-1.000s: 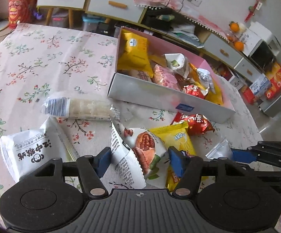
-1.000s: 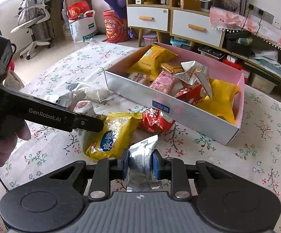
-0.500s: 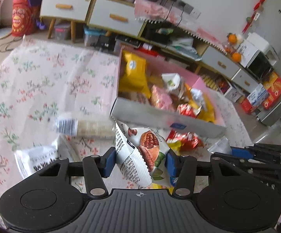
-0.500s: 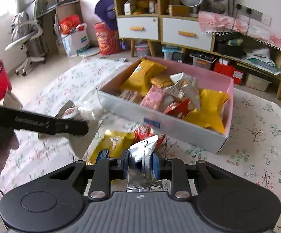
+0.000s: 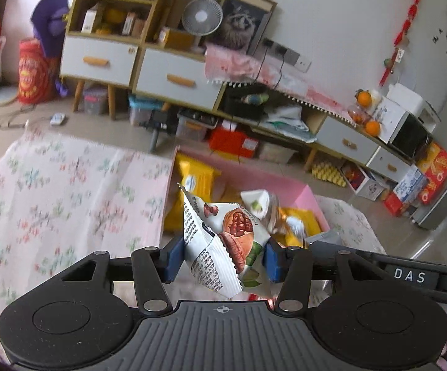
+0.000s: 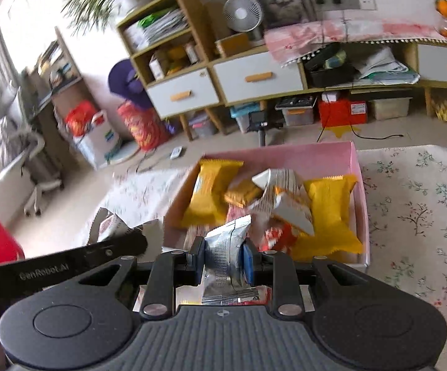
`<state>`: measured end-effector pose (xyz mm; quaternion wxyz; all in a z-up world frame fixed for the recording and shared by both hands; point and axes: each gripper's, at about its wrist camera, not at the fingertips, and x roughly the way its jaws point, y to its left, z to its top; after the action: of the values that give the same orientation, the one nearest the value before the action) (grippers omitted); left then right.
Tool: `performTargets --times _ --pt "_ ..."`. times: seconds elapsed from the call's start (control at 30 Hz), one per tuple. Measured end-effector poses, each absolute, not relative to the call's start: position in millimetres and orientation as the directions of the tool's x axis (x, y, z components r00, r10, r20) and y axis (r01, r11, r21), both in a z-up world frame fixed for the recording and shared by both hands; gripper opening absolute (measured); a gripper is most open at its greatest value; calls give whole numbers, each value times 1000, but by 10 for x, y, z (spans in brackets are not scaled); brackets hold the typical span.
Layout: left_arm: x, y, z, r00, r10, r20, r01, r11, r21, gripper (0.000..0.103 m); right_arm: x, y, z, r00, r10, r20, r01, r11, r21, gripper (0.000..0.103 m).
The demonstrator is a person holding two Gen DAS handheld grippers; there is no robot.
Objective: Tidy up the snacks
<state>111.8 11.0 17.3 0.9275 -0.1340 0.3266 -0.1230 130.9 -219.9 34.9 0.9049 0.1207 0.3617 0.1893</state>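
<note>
White walnut packet (image 5: 223,244) clamped in left tongs (image 5: 222,258); right tongs (image 6: 224,261) grip silver packet (image 6: 226,253) (both above box (image 6: 361,185)).

Two tools (image 5: 221,259) (image 6: 225,262), one pink box (image 6: 361,185), two large yellow packets (image 6: 211,194) (image 6: 328,213)

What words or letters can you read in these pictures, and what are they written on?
"DAS": white letters on the right gripper's arm, seen in the left wrist view.
"GenRobot.AI": on the left gripper's arm in the right wrist view, blurred and appearing mirrored.
White walnut snack packet: black print on its back, too small to read.
Silver foil packet: no readable text.
</note>
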Motion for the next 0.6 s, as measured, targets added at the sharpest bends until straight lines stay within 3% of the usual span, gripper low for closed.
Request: performTargets --times 0.23,0.6 --pt "1319 -130 65 795 -257 -550 177 965 -194 50 1444 -2149 272 695 425 -580 -224 895 387 7" --pt "1450 -99 -164 807 -233 -543 177 972 -154 52 1590 -2080 77 718 400 -570 -175 896 409 8"
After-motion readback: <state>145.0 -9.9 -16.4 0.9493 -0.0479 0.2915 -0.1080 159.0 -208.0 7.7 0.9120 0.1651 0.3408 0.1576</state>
